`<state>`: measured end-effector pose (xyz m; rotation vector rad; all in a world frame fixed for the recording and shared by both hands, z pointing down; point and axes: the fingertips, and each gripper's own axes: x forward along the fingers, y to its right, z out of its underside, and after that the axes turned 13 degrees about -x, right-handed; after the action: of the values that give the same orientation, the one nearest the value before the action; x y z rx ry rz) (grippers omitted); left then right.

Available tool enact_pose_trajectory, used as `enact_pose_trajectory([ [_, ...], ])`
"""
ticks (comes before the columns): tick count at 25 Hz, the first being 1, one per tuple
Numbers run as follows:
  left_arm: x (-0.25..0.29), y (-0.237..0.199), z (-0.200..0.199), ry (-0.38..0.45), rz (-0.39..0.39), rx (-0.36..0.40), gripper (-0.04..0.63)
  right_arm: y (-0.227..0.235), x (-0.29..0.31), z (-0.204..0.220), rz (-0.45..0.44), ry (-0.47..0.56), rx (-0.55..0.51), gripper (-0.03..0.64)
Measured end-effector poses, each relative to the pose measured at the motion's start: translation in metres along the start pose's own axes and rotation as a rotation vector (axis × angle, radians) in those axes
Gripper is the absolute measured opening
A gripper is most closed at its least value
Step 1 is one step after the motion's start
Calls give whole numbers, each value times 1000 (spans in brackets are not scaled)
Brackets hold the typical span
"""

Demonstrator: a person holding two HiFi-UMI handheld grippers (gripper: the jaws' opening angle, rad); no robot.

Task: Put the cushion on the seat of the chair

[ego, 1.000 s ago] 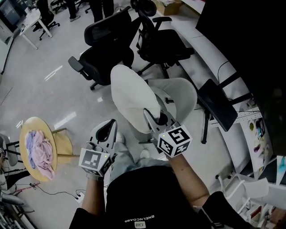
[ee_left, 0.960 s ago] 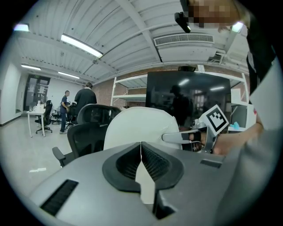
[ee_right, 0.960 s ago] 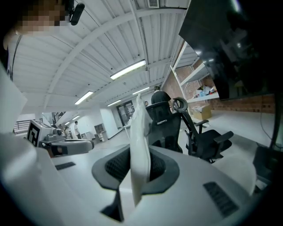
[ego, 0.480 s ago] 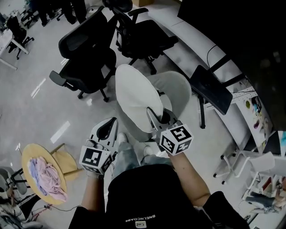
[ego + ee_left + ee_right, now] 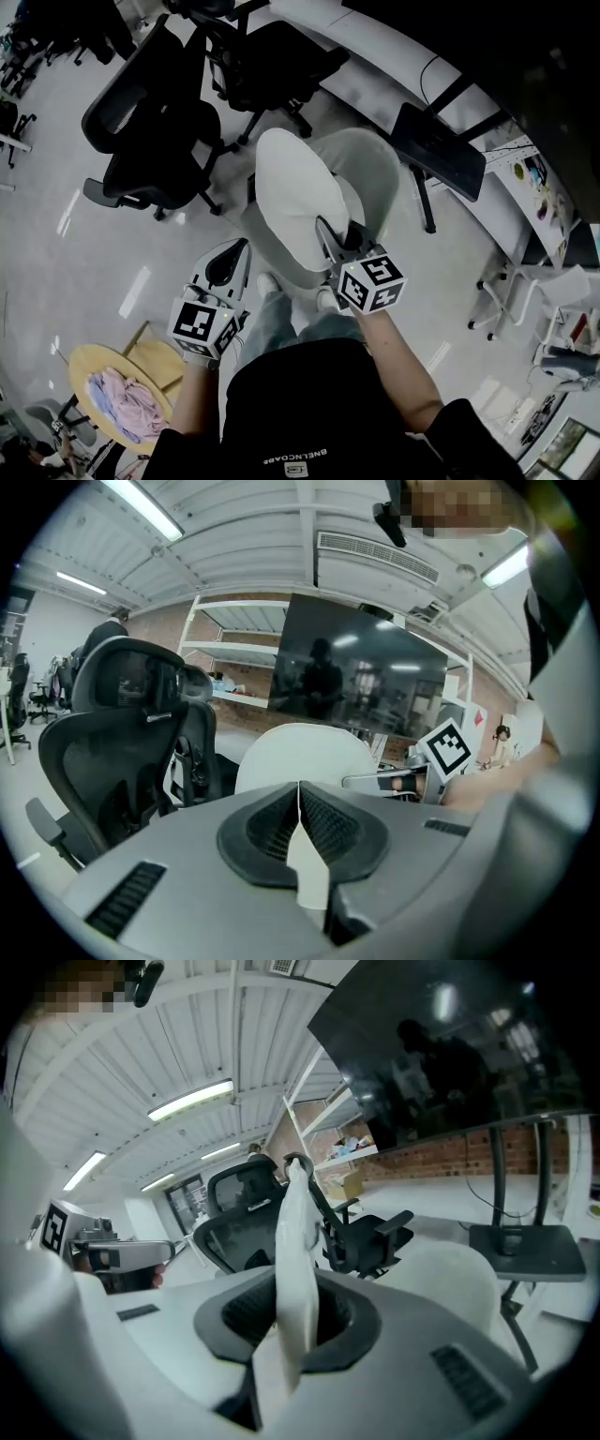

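A round white cushion (image 5: 298,199) hangs on edge over the pale grey shell chair (image 5: 378,172). My right gripper (image 5: 330,236) is shut on its near rim. In the right gripper view the cushion's edge (image 5: 298,1232) stands upright between the jaws, and the chair's pale shell (image 5: 459,1283) lies behind to the right. My left gripper (image 5: 234,251) is to the left of the cushion, apart from it, shut with nothing in it. From the left gripper view the cushion's face (image 5: 305,757) shows ahead, past the shut jaws.
Two black office chairs (image 5: 150,141) (image 5: 272,56) stand beyond and to the left of the pale chair. A dark screen on a stand (image 5: 437,150) is to its right. A curved white desk (image 5: 375,70) runs behind. A round wooden table with pink cloth (image 5: 127,412) sits near left.
Both grippers and the cushion have moved forward and down toward the pale chair. The cushion now hangs over its seat. The right grip on it has not changed.
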<state>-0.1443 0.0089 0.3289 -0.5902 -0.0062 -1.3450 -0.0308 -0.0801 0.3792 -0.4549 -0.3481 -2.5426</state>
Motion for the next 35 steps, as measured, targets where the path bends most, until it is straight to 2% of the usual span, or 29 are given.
enact_pose_trajectory([
  [8, 38, -17, 21, -109, 111, 52, 14, 28, 16, 42, 150, -10, 111, 57],
  [12, 53, -24, 29, -124, 163, 68, 14, 40, 16, 65, 235, -23, 149, 57],
  [28, 89, -36, 64, -247, 279, 113, 14, 76, 8, 133, 455, -27, 319, 57],
  [35, 96, -48, 63, -264, 288, 123, 14, 77, 24, 151, 506, -32, 362, 57],
])
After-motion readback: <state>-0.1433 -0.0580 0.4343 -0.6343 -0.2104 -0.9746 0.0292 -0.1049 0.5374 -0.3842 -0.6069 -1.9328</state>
